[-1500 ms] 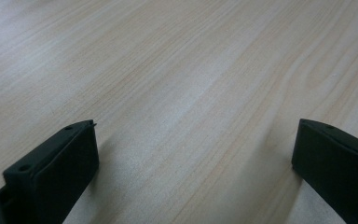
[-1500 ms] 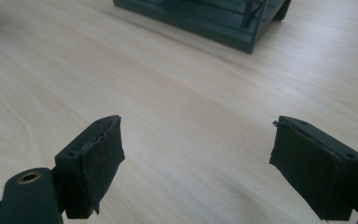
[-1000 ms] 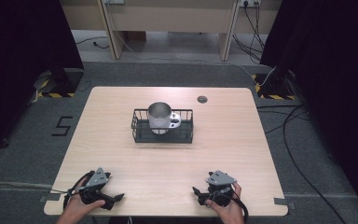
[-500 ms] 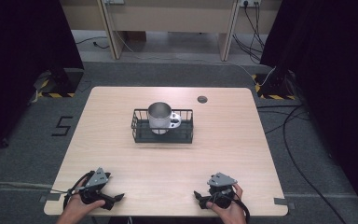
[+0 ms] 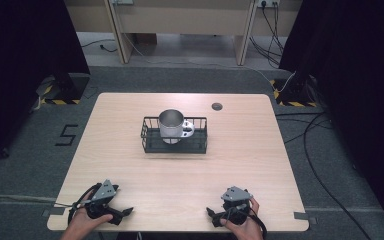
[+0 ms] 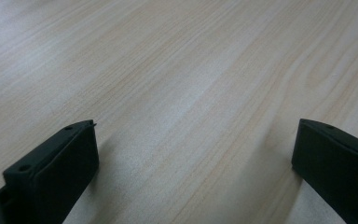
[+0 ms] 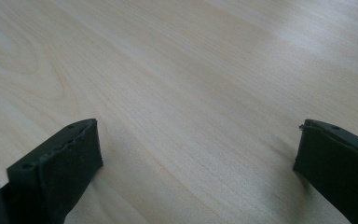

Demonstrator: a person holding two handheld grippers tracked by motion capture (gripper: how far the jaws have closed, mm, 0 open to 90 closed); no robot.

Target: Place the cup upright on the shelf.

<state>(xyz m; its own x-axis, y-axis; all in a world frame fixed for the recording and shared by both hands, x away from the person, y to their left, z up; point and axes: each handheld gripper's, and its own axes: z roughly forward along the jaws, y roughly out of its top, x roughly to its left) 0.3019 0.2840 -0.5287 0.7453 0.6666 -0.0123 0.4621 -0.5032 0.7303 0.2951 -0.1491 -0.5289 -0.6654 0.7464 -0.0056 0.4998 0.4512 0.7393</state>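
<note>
Nothing moved since earlier frames. Left gripper (image 5: 111, 212) and right gripper (image 5: 225, 214) rest at near worktop (image 5: 260, 150) edge, jaws spread, empty. Mug (image 5: 171, 125) in basket (image 5: 175, 145), far centre.

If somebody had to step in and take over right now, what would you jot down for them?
Left gripper: open, holding nothing, low at the table's near left edge.
Right gripper: open, holding nothing, low at the near right edge.
Metal mug: upright inside the black wire basket at the middle of the table, handle toward the right.
Done: nothing visible yet; both grippers sit far from the basket.
Left: likely reach in and handle the mug.
</note>
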